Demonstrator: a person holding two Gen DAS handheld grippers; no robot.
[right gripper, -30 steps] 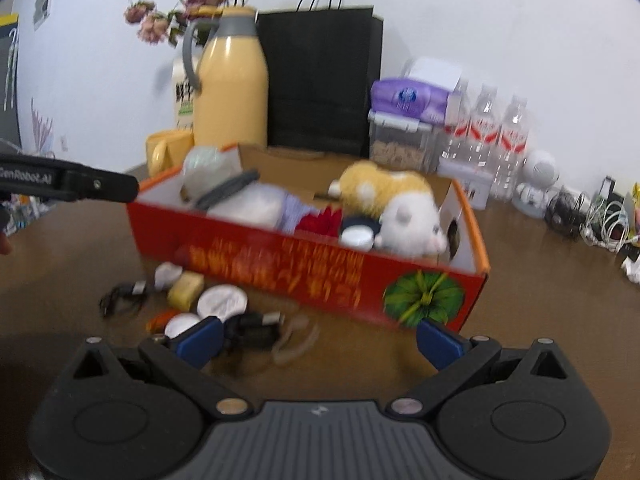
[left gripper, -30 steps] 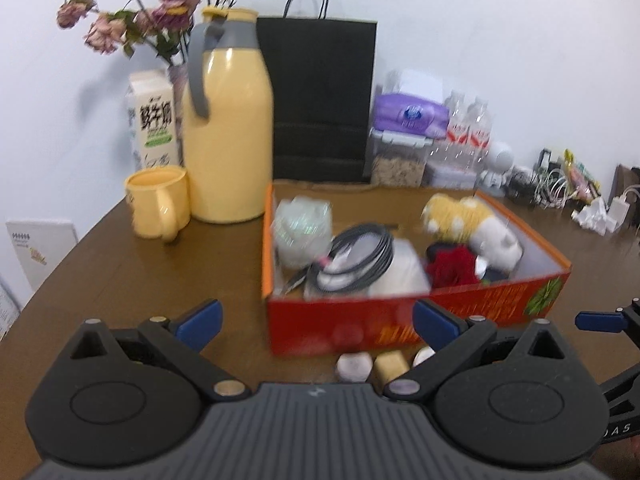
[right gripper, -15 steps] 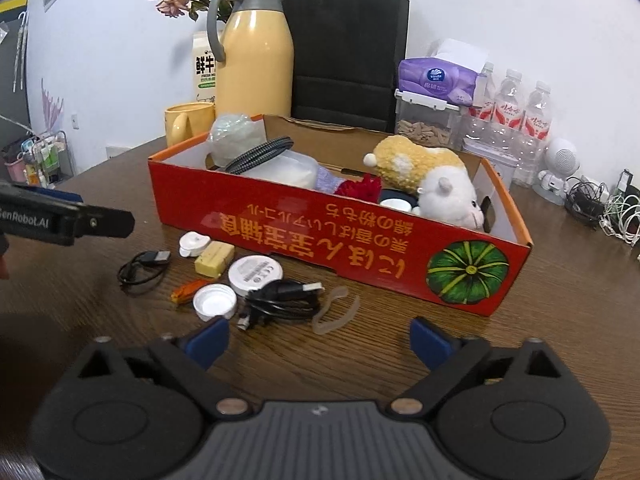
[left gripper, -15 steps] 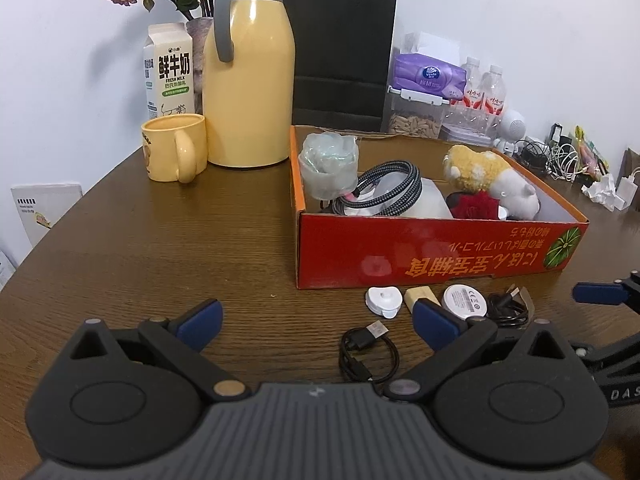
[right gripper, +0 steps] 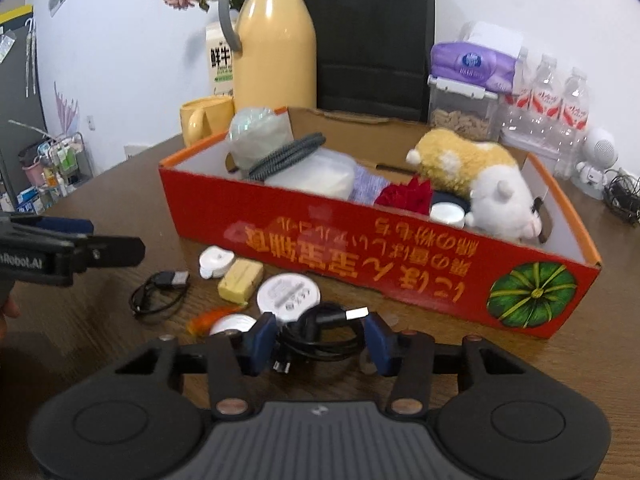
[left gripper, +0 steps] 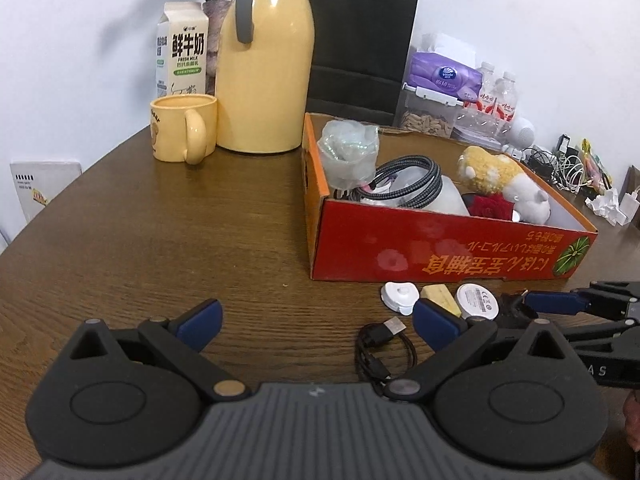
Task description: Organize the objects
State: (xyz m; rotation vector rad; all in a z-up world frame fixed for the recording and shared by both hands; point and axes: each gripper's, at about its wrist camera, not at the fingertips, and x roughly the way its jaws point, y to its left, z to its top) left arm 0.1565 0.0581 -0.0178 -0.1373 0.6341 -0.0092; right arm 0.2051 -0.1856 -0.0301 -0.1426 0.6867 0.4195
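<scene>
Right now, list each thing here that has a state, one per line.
Right gripper: fingers closing around the black USB cable.
Left gripper: open, empty.
Red box: open-topped, filled.
Yellow mug: upright.
Milk carton: upright, closed.
Thermos: upright, lidded.

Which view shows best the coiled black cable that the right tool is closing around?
The right wrist view: the cable lies between the closing right tool. In the left wrist view it is mostly hidden behind the left tool's finger.

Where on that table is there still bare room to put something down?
The widest bare wood lies left of the red box, in front of the yellow mug and yellow jug. Small items crowd the box's front; clutter fills the back edge.
</scene>
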